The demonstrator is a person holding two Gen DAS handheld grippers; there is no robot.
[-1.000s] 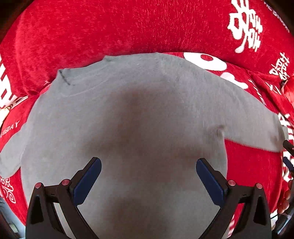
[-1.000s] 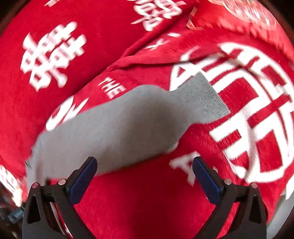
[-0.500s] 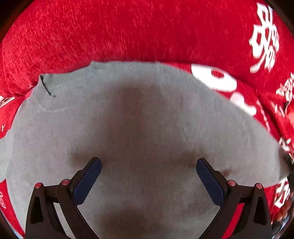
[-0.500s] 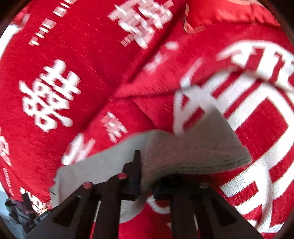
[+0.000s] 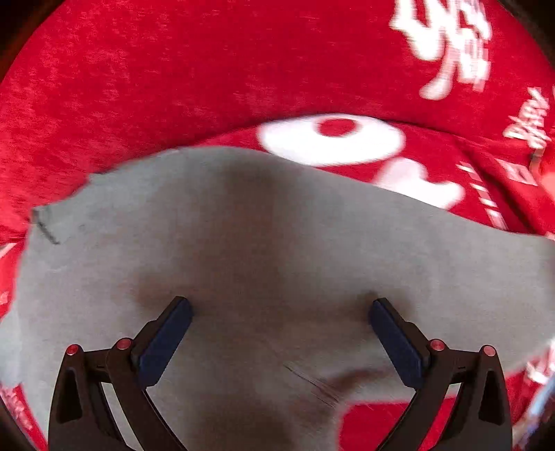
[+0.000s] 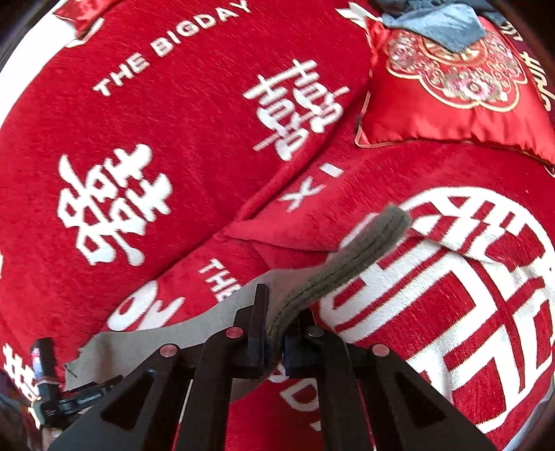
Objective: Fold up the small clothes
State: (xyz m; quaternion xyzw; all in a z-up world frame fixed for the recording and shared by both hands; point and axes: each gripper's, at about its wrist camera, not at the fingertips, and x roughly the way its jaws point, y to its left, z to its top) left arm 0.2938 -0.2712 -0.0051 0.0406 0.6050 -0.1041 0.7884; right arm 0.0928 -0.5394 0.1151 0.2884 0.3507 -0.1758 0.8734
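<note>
A small grey knitted sweater [image 5: 263, 249] lies spread flat on a red sofa cover; its neck opening is at the left. My left gripper [image 5: 277, 329] hangs open just above the sweater's body near the right armpit, with nothing between its blue pads. My right gripper [image 6: 275, 341] is shut on the grey sleeve [image 6: 350, 263] near its ribbed cuff [image 6: 392, 222]. The sleeve is lifted off the cover, and the cuff sticks up and away past the fingers. In the right wrist view the rest of the sweater [image 6: 166, 343] trails off to the lower left.
The red sofa cover [image 5: 208, 79] with white lettering runs up a back cushion behind the sweater. A red embroidered satin pillow [image 6: 451, 93] lies at the upper right, with blue-grey cloth [image 6: 440, 24] on top. The other gripper's dark frame [image 6: 48, 392] shows at lower left.
My right gripper closed on the sleeve near the cuff and lifted it off the cover. My left gripper slid right across the sweater toward the armpit, staying open.
</note>
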